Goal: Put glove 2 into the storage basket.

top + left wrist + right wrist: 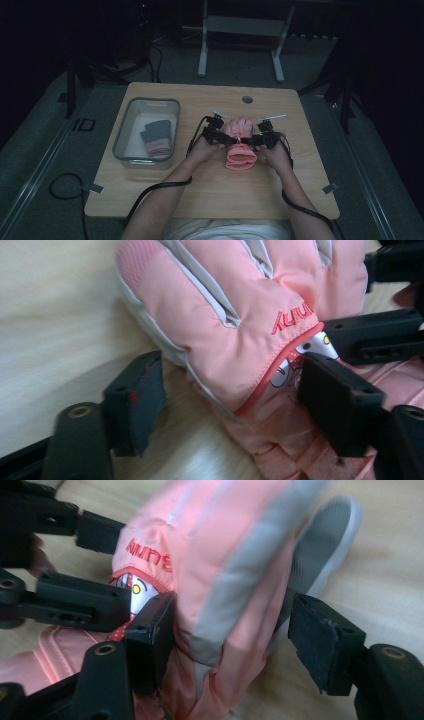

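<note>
Nearest the lens: forearms (165, 200) entering from the bottom edge, a hand-held gripper in each hand, both meeting over a pink glove (241, 142) at the middle of the desk (150, 200); left hand-held gripper (216, 134) (230, 400) spread wide, one jaw pressing the glove's wrist, the other clear over bare wood, nothing clamped; right hand-held gripper (261, 137) (232, 640) likewise wide, straddling the raised glove (215, 580) edge, gap visible at the outer jaw, no grip confirmed; clear bin (122, 140) with folded dark and pink items (157, 137) well to the left. Risk, as judged: padded, slippery fabric liable to slide from shallow bites; catching one layer alone likely to unfold or twist the glove; jaws so close together liable to collide.
</note>
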The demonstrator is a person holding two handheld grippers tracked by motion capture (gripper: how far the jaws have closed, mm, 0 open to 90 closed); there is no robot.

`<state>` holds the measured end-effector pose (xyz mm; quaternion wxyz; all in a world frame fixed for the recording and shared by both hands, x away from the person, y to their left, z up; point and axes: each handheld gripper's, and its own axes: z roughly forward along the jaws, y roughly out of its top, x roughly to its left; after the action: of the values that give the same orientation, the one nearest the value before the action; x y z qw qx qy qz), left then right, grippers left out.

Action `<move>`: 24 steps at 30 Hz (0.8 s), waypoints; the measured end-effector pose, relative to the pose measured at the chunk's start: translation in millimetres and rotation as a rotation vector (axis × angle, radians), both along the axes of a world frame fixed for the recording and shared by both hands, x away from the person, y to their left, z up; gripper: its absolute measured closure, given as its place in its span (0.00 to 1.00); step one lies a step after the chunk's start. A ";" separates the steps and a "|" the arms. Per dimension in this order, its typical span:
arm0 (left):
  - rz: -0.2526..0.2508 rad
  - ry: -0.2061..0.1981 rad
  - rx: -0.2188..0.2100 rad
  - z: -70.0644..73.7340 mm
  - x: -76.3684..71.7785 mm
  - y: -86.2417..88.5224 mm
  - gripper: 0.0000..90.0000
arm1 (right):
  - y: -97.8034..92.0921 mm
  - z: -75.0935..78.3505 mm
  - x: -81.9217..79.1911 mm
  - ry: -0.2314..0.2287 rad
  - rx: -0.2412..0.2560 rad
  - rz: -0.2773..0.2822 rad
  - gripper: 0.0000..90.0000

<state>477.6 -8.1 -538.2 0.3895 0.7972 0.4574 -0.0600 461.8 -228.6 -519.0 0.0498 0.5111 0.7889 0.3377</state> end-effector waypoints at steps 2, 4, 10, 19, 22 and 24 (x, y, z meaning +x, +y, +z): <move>-0.005 0.034 -0.062 -6.5 0.8 0.9 0.44 | -1.5 -3.5 0.3 0.024 0.026 0.001 0.47; -0.014 0.032 -0.100 -8.9 0.2 2.8 0.54 | -3.2 -6.7 -0.4 0.027 0.059 0.005 0.51; -0.025 -0.007 -0.098 0.8 -5.6 -0.2 0.83 | -3.9 -4.9 -9.9 -0.018 0.097 -0.005 0.69; -0.039 -0.073 -0.086 35.6 -15.9 8.2 0.85 | -0.3 16.9 -20.8 -0.072 0.149 0.002 0.71; -0.029 -0.109 -0.068 51.5 -20.7 15.2 0.85 | 6.2 29.5 -23.3 -0.101 0.151 0.009 0.71; -0.025 -0.137 -0.050 60.3 -24.1 19.8 0.85 | 12.2 37.4 -25.1 -0.122 0.154 0.014 0.71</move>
<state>453.5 11.7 -477.9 0.4387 0.7952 0.4179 -0.0216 436.7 -216.4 -481.6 0.0560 0.4864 0.7597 0.4279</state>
